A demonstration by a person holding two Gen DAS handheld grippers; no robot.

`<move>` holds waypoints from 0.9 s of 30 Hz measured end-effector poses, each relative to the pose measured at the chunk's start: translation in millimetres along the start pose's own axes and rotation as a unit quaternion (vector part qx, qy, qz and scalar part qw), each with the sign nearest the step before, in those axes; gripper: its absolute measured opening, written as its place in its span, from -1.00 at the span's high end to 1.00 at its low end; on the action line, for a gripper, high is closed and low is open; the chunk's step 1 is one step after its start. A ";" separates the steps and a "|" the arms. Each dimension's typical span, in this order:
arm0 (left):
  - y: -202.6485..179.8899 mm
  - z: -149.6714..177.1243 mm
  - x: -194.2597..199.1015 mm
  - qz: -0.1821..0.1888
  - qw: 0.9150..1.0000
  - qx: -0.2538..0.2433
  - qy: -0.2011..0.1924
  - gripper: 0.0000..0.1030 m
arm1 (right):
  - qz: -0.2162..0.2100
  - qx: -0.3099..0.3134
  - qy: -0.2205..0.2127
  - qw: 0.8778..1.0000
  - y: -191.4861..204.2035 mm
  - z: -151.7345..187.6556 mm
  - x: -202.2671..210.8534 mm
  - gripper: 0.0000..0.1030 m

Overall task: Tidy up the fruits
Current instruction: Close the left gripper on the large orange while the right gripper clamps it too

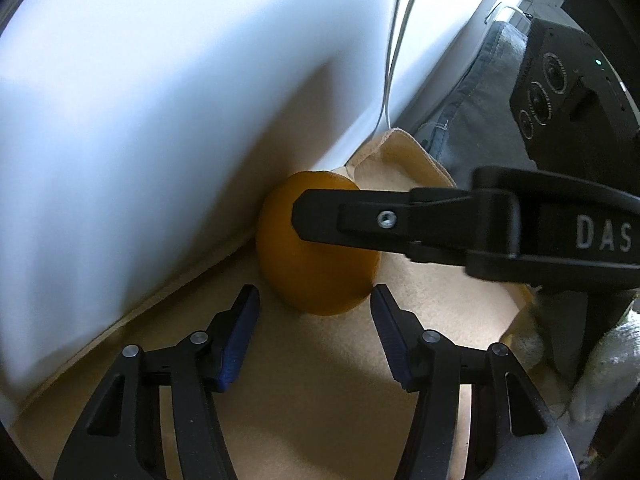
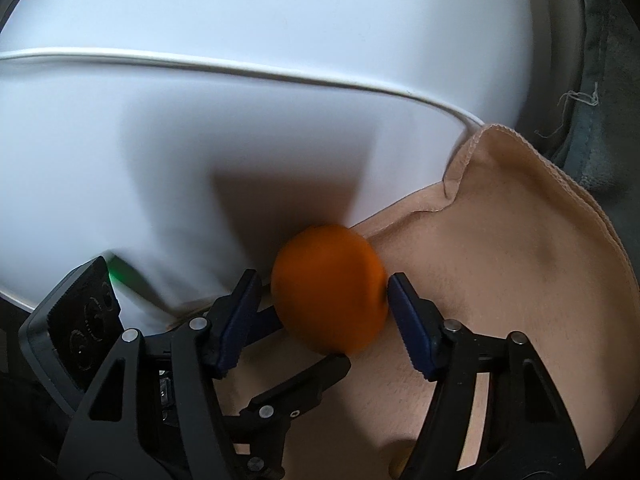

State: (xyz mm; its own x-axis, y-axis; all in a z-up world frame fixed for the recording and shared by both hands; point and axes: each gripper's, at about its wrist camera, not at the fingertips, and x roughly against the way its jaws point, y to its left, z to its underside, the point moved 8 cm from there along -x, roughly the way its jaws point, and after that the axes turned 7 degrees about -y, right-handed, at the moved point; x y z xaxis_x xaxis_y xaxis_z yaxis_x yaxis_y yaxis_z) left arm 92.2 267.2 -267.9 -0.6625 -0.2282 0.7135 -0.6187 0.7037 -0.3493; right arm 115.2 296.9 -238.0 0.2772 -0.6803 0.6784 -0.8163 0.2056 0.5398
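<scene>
An orange (image 1: 316, 264) lies on a beige cloth (image 1: 304, 380), up against a white panel (image 1: 120, 120). My left gripper (image 1: 315, 296) is open, and its blue-padded tips sit just short of the fruit's near side. One finger of the right gripper (image 1: 352, 216) reaches in from the right across the front of the orange. In the right wrist view the orange (image 2: 328, 300) is blurred between the open jaws of my right gripper (image 2: 322, 282). The right pad is at the fruit's skin and a thin gap shows at the left pad. A finger (image 2: 304, 380) of the left gripper passes under the fruit.
A white cable (image 2: 240, 70) runs along the white panel (image 2: 240, 20). The cloth's hemmed corner (image 2: 500, 132) curls up at the back right, with grey fabric (image 1: 472, 112) beyond it. The right gripper's black camera body (image 1: 560, 92) fills the upper right of the left wrist view.
</scene>
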 end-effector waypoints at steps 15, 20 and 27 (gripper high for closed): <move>-1.7 -3.7 -4.2 0.015 1.000 -0.026 0.005 -0.01 | -0.002 -0.007 -0.003 1.000 2.3 -1.0 4.6 -0.30; -8.2 -3.2 5.1 0.017 0.999 -0.039 0.001 -0.01 | -0.005 -0.012 -0.013 1.000 4.9 1.6 14.5 -0.29; -26.7 -2.8 14.9 0.026 0.998 -0.061 -0.004 0.00 | -0.004 -0.017 -0.028 0.999 13.4 11.0 41.4 -0.29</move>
State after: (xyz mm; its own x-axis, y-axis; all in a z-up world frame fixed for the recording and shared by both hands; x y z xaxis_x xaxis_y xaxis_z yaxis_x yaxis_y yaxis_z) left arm 100.0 246.9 -246.2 -0.6957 -0.1950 0.6914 -0.5280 0.7914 -0.3081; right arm 110.1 263.7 -208.2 0.2534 -0.7202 0.6458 -0.7965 0.2235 0.5618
